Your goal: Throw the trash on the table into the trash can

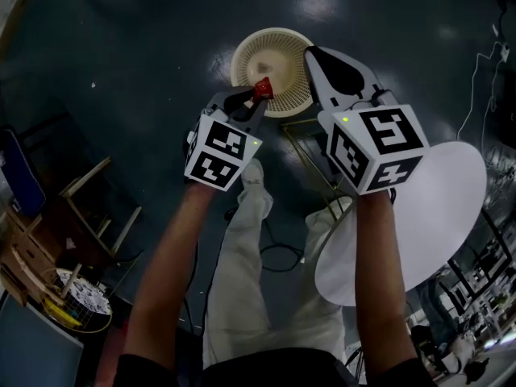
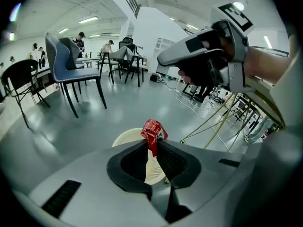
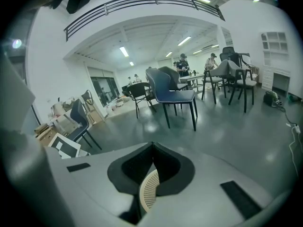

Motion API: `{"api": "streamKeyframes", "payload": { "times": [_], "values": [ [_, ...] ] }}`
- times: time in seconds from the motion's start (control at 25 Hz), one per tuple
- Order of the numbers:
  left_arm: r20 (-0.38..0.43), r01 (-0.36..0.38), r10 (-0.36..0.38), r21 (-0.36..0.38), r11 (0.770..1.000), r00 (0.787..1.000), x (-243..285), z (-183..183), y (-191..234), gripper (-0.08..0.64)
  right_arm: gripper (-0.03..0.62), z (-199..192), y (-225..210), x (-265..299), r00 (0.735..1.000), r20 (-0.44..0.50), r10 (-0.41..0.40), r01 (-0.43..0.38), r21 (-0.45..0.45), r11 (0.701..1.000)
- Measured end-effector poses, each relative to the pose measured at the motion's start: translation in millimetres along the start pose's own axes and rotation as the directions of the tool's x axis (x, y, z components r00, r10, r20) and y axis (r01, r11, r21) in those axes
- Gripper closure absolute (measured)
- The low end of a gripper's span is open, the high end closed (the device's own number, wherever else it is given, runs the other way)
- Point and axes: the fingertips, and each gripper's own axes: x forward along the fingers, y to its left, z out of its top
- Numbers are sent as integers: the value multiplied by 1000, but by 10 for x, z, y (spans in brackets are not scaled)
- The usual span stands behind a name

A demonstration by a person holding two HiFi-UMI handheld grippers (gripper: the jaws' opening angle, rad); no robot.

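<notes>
Jaws of the left gripper (image 2: 154, 148) pinch a crumpled red wrapper (image 2: 152, 130), held above the cream trash can (image 2: 124, 138) standing on the floor. The right gripper (image 3: 152, 149) has its jaws pressed together on nothing. The risk from here is that the light wrapper, let go this high and seemingly over the can's near side, drifts past the rim onto the floor or clings to a pad. Only the head view shows the round white desk (image 1: 439, 208) at the person's right. Only the left gripper view shows the pinch itself up close.
</notes>
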Motion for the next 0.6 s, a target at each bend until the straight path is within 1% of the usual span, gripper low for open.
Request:
{"api": "streamKeyframes", "payload": {
  "times": [0.2, 0.32, 0.6],
  "values": [
    [-34, -1, 1, -1, 1000, 999, 205, -164, 77, 494, 575, -93, -32, 67, 1000, -24, -20, 20, -12, 1000],
    [-63, 0, 1, 12, 1000, 998, 391, -241, 108, 493, 575, -98, -75, 75, 999, -24, -24, 24, -21, 999],
    [-128, 1, -1, -1, 1000, 992, 755, -531, 166, 492, 575, -134, -130, 107, 998, -31, -45, 42, -81, 996]
  ]
}}
